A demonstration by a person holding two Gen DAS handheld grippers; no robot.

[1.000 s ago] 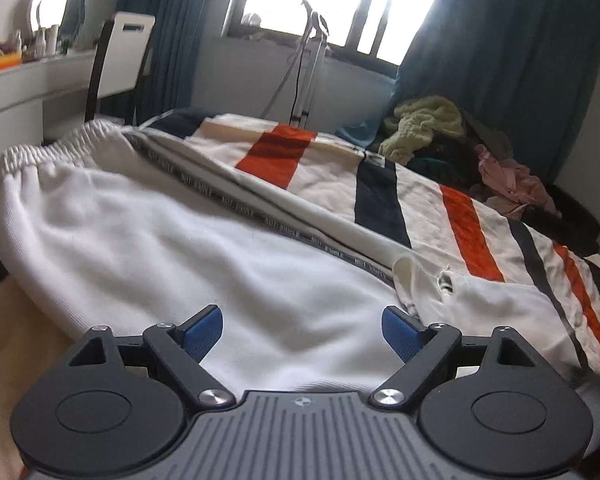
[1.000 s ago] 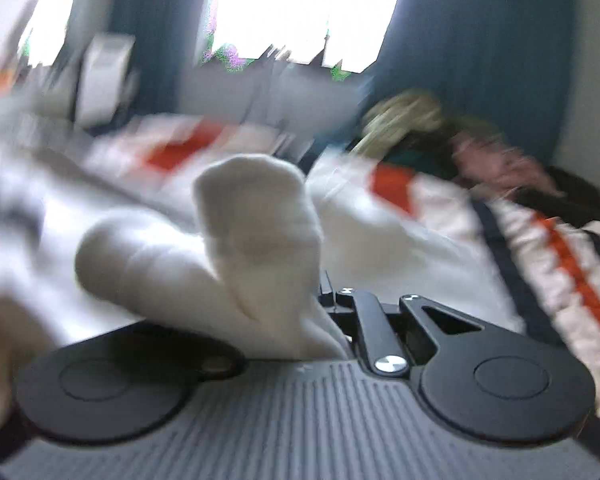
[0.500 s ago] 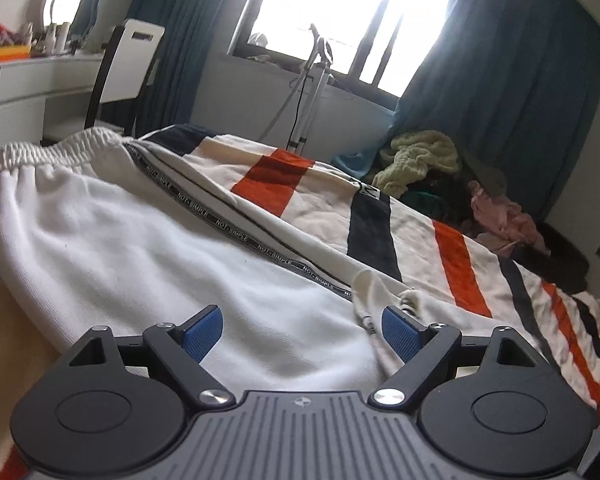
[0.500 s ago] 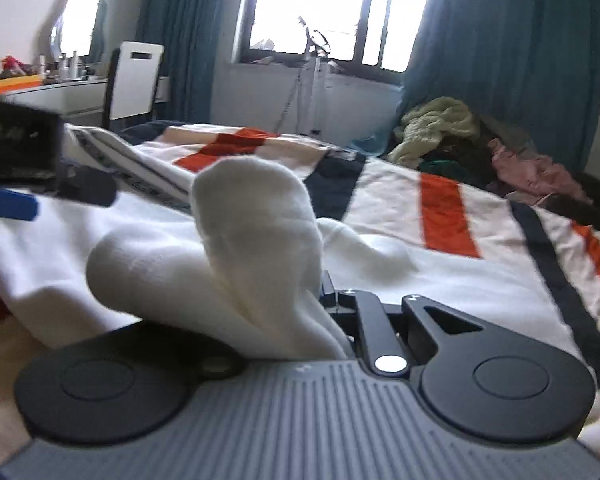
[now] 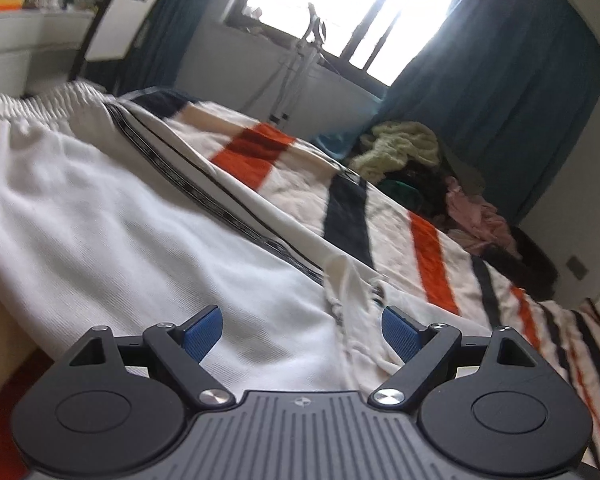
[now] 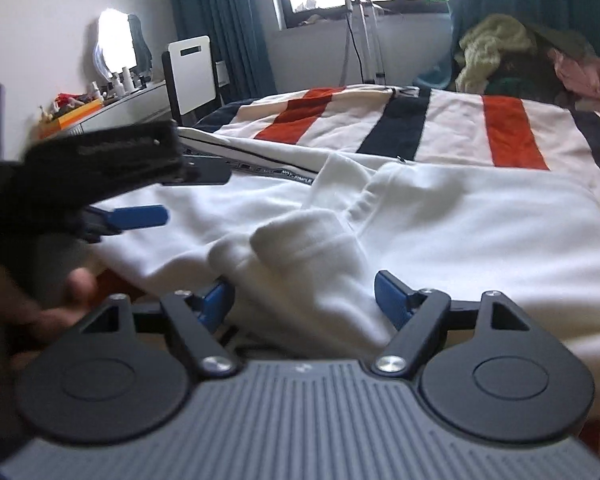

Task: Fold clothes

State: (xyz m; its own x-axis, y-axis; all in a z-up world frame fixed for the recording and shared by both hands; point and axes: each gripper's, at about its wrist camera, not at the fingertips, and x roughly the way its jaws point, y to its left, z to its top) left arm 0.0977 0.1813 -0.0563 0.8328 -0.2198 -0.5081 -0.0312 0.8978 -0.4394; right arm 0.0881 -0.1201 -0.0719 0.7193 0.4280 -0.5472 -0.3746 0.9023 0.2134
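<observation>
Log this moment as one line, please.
task: fold clothes | right hand-held gripper: jaws opening, bunched fold of white knit garment between them | left hand-held gripper: open over garment | surface: striped blanket

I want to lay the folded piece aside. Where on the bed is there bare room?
The striped blanket is bare beyond the white garment, between its far edge and the clothes pile. Crowded: the near side, where the left gripper hovers and the right gripper, jaws opening, straddles a fold.

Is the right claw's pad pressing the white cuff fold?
Cannot tell. In the right wrist view the right claw is opening; the cuff fold sits between the pads, clear of the right pad, but hides the left pad's face.
</observation>
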